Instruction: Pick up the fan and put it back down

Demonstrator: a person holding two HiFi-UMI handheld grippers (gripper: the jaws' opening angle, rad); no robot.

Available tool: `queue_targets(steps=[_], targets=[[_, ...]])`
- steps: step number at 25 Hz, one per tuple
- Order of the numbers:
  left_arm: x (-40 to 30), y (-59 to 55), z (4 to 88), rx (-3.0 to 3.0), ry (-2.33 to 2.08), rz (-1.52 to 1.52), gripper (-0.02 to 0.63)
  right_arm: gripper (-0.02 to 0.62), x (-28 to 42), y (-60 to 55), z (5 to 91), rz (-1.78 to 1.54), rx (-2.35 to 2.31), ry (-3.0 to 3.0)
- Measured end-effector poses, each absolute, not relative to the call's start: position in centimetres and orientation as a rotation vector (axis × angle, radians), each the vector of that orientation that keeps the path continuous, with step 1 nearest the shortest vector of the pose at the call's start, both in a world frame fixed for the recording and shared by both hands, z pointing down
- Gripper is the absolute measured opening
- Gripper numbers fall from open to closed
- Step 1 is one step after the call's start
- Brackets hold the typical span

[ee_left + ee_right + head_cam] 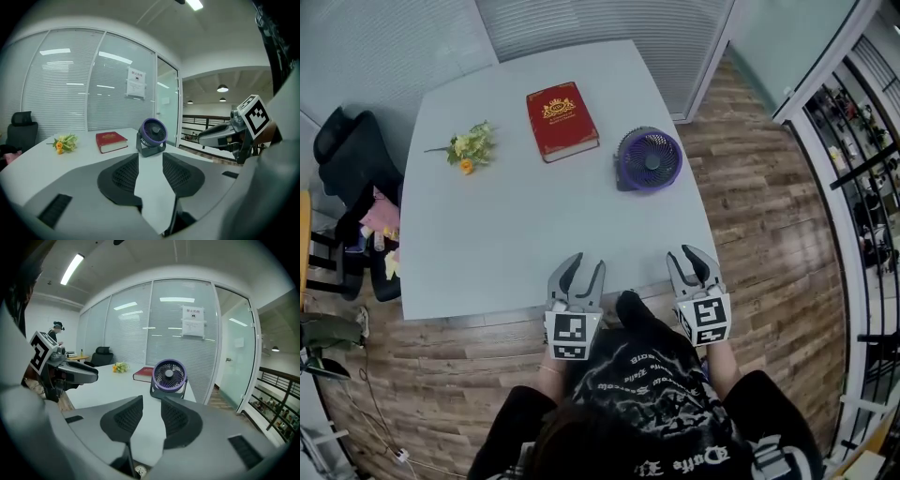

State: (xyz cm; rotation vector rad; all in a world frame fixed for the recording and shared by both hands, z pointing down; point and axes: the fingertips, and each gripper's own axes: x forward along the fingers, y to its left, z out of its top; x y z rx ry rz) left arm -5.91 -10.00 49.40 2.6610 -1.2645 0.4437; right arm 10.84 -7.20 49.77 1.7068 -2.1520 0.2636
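A small purple fan (pixel 649 159) on a dark stand sits upright at the far right of the white table (pixel 516 244), facing me. It also shows ahead in the left gripper view as the fan (pixel 153 136) and in the right gripper view as the fan (pixel 169 376). My left gripper (pixel 587 262) and right gripper (pixel 682 253) hover side by side over the table's near edge, well short of the fan. Both are open, with a narrow gap between the jaws and nothing in it. The left gripper (pixel 150 157) and right gripper (pixel 151 401) point toward the fan.
A red book (pixel 562 120) lies left of the fan. A bunch of yellow flowers (pixel 469 147) lies further left. A black office chair (pixel 352 159) with clutter stands off the table's left side. A glass wall with blinds runs behind the table.
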Motion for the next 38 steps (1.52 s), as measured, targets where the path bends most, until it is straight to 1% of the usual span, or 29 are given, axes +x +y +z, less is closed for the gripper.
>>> queue_targets(steps=[3, 5, 6, 8, 11, 21, 38], targets=[[-6.3, -9.9, 49.1, 2.676, -1.260, 0.423, 0.113, 0.090, 10.2, -7.1, 49.5, 0.259, 1.697, -2.166], [-6.5, -9.9, 49.0, 2.679, -1.254, 0.411, 0.046, 0.030, 9.8, -7.2, 49.3, 0.258, 1.694, -2.172], [-6.6, -9.9, 48.9, 2.679, -1.250, 0.400, 0.032, 0.011, 9.6, -7.2, 49.2, 0.258, 1.692, -2.174], [-6.8, -9.8, 48.5, 2.679, -1.239, 0.369, 0.023, 0.009, 9.3, -7.2, 49.1, 0.257, 1.686, -2.177], [-6.9, -9.9, 48.1, 2.688, -1.213, 0.334, 0.020, 0.008, 9.0, -7.3, 49.1, 0.257, 1.679, -2.181], [-6.0, -9.6, 48.4, 2.722, -1.162, 0.366, 0.020, 0.006, 7.7, -7.8, 49.2, 0.219, 1.664, -2.157], [-6.2, -9.5, 49.1, 2.699, -1.186, 0.389, 0.020, 0.006, 8.4, -7.6, 49.2, 0.229, 1.680, -2.150]])
